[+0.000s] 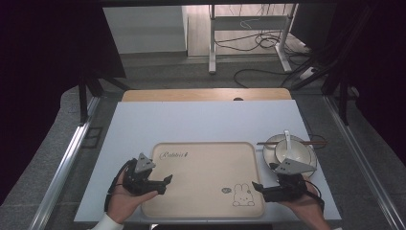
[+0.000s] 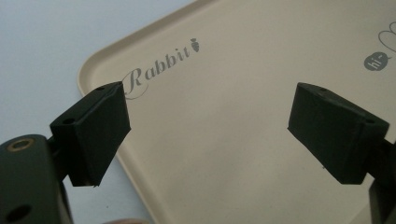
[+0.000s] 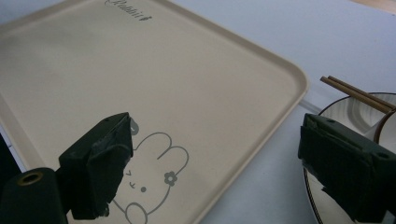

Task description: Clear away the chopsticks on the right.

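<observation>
A beige tray (image 1: 206, 165) printed with "Rabbit" and a bunny drawing lies flat on the white table top. My left gripper (image 1: 165, 184) hovers at the tray's left edge, held in a hand and pointing right. In the left gripper view it (image 2: 210, 126) is open, with only bare tray (image 2: 224, 84) between the jaws. My right gripper (image 1: 261, 190) sits at the tray's right front corner, pointing left. It (image 3: 215, 163) is also open, its jaws straddling the tray's rim (image 3: 261, 135) near the bunny, and it grips nothing.
Just right of the tray stands a white bowl (image 1: 293, 152) on a plate, with a white spoon (image 1: 287, 138) in it and dark chopsticks (image 1: 311, 142) laid across. The plate's rim (image 3: 329, 108) and chopsticks (image 3: 359, 92) lie close to my right gripper's outer jaw. The table's front edge is near both hands.
</observation>
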Demonstrator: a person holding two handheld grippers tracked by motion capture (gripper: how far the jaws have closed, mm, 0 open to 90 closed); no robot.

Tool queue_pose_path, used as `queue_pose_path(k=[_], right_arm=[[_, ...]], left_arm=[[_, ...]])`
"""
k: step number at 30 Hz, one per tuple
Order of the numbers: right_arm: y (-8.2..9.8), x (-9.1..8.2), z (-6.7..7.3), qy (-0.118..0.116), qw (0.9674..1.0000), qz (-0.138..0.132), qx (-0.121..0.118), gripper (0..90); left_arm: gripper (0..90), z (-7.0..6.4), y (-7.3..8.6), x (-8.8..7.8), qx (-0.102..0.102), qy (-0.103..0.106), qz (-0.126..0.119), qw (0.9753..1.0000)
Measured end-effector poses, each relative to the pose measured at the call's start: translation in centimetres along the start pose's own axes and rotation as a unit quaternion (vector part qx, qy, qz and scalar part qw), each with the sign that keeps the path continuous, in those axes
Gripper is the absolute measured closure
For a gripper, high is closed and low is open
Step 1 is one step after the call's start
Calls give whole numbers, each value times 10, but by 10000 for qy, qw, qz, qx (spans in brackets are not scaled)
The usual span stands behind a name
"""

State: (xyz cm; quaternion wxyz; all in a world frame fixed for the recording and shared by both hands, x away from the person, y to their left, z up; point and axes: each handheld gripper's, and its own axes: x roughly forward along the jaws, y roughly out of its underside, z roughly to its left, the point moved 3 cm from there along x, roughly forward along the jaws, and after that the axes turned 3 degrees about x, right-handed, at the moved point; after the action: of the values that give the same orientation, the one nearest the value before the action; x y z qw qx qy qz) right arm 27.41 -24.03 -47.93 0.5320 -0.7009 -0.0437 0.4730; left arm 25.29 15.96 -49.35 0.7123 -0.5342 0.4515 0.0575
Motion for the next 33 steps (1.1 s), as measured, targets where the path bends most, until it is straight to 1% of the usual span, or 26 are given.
queue_pose_path(k=[5, 6, 11, 15, 21, 28, 32, 33], right_arm=[[2, 4, -1, -102, 9999, 110, -25, 102], [3, 4, 0, -106, 9998, 147, -86, 105], [1, 4, 2, -96, 9997, 149, -154, 117], [1, 3, 3, -118, 9995, 207, -193, 131], [-1, 3, 5, -144, 9995, 202, -169, 137], [-10, 0, 7, -172, 9996, 142, -160, 172], [-20, -2, 5, -192, 9996, 107, -160, 205], [-20, -2, 5, -192, 9996, 107, -160, 205]], left_arm=[[126, 2, 1, 1, -42, -2, 14, 10000], [128, 2, 1, 0, -50, -17, 16, 10000], [130, 3, 0, -1, -78, -29, -8, 10000], [132, 3, 1, -2, -84, -29, -31, 10000], [135, 3, 2, -2, -81, -31, -17, 10000], [137, 4, 2, -2, -41, -44, -22, 10000], [138, 4, 2, -2, -32, -38, -13, 10000], [138, 5, 2, -2, -41, -42, -21, 10000]])
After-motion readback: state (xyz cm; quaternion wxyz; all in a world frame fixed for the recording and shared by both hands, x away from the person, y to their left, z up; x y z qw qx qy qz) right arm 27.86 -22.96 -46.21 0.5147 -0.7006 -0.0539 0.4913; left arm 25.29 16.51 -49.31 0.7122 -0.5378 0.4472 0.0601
